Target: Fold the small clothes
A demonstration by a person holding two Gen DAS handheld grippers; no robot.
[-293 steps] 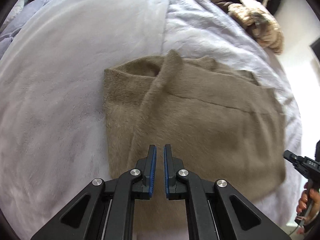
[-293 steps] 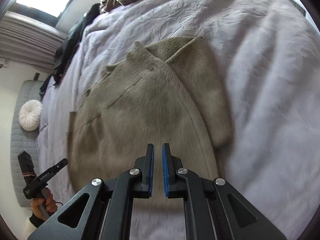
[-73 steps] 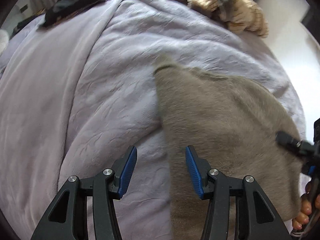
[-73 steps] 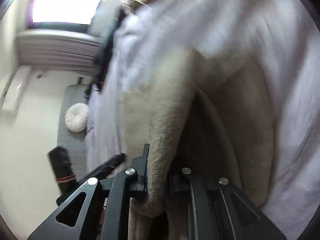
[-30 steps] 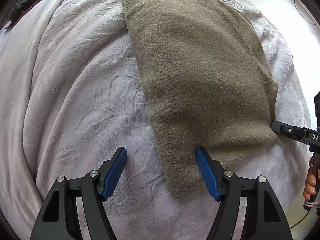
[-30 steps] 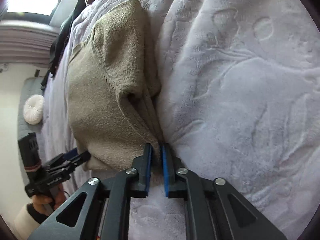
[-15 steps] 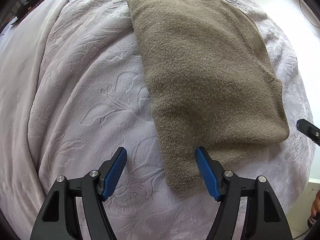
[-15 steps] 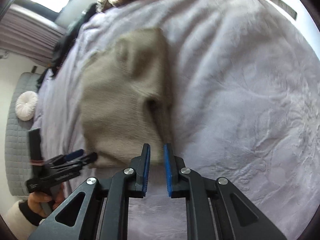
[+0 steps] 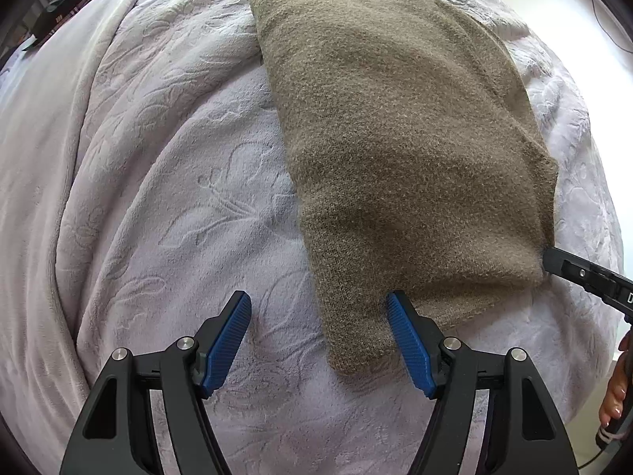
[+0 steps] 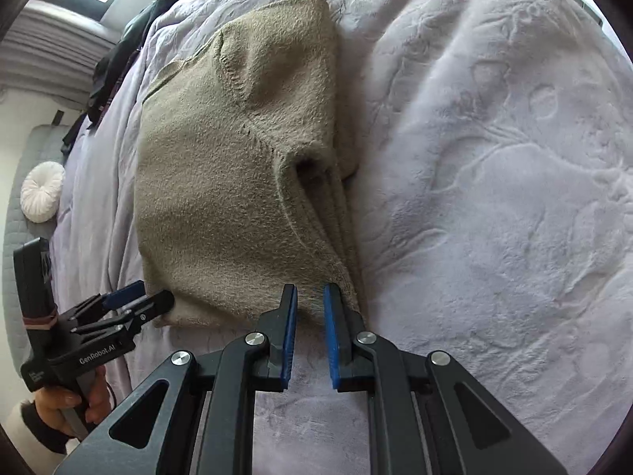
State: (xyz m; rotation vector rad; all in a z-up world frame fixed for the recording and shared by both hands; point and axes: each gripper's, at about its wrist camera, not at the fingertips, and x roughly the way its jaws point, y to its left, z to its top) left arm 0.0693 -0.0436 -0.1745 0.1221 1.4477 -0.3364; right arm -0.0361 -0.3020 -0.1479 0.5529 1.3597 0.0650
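A folded olive-brown knit sweater (image 9: 403,150) lies on the lilac embossed bed blanket (image 9: 166,182). Your left gripper (image 9: 318,310) hovers with jaws wide apart; your right gripper (image 10: 309,304) has jaws nearly closed, empty.

Folded sweater (image 9: 395,138) flat on blanket (image 9: 166,198), mid-bed. Left gripper (image 9: 318,340) over sweater's near corner; right gripper (image 10: 310,328) at opposite near corner. Round cushion (image 10: 41,192) on seat beside bed. Clothes pile (image 10: 118,55) at blanket's far edge.

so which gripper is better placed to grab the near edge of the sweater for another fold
Left, probably. The left gripper is open and straddles the sweater at its near corner, so it only has to close. The right gripper is nearly shut with nothing between its pads, just off the edge.
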